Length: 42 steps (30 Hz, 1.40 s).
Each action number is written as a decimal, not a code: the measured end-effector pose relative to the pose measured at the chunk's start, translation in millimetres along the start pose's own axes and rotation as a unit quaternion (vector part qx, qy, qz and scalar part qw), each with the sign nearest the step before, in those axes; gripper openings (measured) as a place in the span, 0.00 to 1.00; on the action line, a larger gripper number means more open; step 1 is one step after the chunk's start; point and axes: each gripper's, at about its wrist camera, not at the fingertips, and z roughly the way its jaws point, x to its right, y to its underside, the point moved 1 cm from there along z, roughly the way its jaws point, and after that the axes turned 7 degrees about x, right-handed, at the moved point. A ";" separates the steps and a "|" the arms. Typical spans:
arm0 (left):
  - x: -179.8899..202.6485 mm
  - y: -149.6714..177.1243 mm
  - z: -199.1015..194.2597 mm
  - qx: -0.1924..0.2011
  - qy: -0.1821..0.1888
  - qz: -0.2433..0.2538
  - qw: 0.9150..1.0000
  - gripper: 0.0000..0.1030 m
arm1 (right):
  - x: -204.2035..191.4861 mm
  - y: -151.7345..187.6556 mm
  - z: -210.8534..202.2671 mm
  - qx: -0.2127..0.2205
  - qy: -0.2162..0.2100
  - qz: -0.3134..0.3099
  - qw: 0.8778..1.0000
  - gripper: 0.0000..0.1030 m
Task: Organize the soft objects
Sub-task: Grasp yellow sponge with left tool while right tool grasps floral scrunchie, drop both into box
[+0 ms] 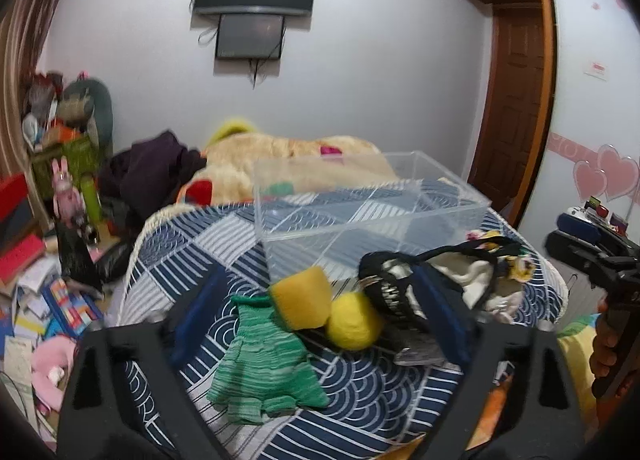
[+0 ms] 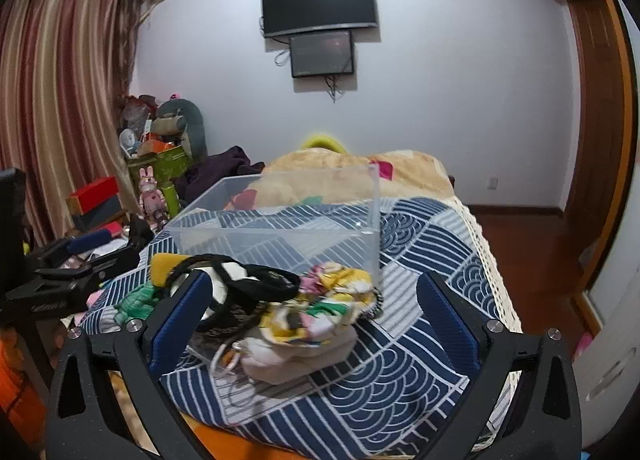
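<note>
A clear plastic box (image 1: 372,204) stands empty on a blue patterned cloth (image 1: 360,392); it also shows in the right wrist view (image 2: 280,236). In front of it lie a green knit glove (image 1: 264,364), a yellow sponge (image 1: 302,298), a yellow ball (image 1: 352,322), a black band (image 1: 384,284) and a white and floral cloth bundle (image 1: 492,280). My left gripper (image 1: 320,300) is open above the glove, sponge and ball. My right gripper (image 2: 312,312) is open around the floral cloth (image 2: 320,308) and the black bands (image 2: 256,284), touching nothing I can tell.
A beige blanket (image 1: 280,152) and dark clothes (image 1: 156,168) lie behind the box. Books and toys litter the floor at the left (image 1: 40,300). A wooden door (image 1: 516,100) is at the right. The right gripper's body shows at the left view's right edge (image 1: 600,260).
</note>
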 end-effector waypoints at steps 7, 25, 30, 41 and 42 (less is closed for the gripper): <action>-20.4 6.3 31.5 -0.045 -0.001 -0.022 0.999 0.66 | 16.8 -2.8 11.2 -0.022 -0.012 0.025 0.999 0.74; -25.2 24.6 51.1 -0.083 0.030 -0.047 0.995 0.30 | 38.2 20.6 45.6 -0.107 -0.049 0.102 0.988 0.13; -24.9 11.7 31.4 -0.057 0.032 -0.056 0.996 0.30 | 35.9 7.0 28.9 -0.073 -0.036 0.085 0.993 0.12; -22.2 -44.7 7.5 -0.004 0.028 -0.020 0.999 0.30 | 31.8 -43.7 3.9 0.004 -0.024 0.054 0.998 0.12; -22.0 -49.9 9.0 -0.001 0.027 -0.017 0.999 0.30 | 31.3 -48.1 6.0 0.007 -0.024 0.051 0.998 0.12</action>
